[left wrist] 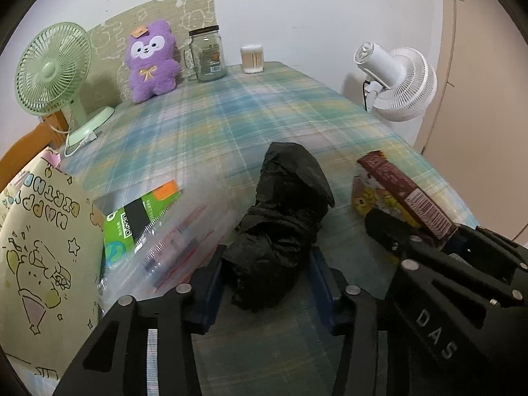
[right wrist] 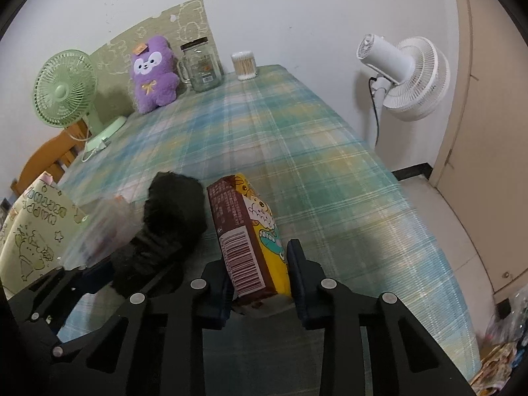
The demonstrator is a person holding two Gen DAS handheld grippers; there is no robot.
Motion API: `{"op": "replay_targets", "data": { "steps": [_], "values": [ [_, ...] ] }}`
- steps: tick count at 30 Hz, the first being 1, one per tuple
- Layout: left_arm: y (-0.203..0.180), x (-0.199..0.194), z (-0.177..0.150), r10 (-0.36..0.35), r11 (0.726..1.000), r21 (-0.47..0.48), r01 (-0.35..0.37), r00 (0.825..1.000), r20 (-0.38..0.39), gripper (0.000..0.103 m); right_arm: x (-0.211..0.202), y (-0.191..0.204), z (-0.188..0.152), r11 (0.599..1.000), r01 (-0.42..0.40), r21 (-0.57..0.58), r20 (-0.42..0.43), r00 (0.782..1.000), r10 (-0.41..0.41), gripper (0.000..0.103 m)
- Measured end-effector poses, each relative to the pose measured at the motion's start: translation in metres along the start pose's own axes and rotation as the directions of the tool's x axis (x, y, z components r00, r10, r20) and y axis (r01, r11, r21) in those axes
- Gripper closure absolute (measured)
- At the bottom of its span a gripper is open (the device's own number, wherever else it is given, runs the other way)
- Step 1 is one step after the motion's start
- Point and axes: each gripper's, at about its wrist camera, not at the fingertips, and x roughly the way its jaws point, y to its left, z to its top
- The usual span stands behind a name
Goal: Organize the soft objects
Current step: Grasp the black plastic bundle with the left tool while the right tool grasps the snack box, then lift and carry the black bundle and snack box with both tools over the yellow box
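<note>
Left gripper [left wrist: 264, 274] grips black bag [left wrist: 283, 217]; right gripper [right wrist: 260, 280] grips box [right wrist: 247, 244].

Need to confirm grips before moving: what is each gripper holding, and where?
Left gripper clamps the black bag at its near end. Right gripper grips the cartoon box across its near, barcode end.
</note>
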Motion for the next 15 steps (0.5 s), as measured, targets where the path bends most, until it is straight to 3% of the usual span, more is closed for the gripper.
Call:
{"op": "replay_targets", "data": {
  "steps": [1, 15],
  "values": [
    [-0.001, 0.0, 0.0, -0.006, 1.0, 0.003, 0.006, 1.0, 0.0, 0.062, 0.0, 0.001, 0.0, 1.0, -0.008, 0.001, -0.002, 1.0, 0.008, 0.07],
    [-0.009, -0.011, -0.006, -0.024, 1.0, 0.019, 0.024, 1.0, -0.002, 0.067, -0.016, 0.002, -0.009, 1.0, -0.008, 0.016, 0.003, 1.0, 0.007, 0.071]
  ]
}}
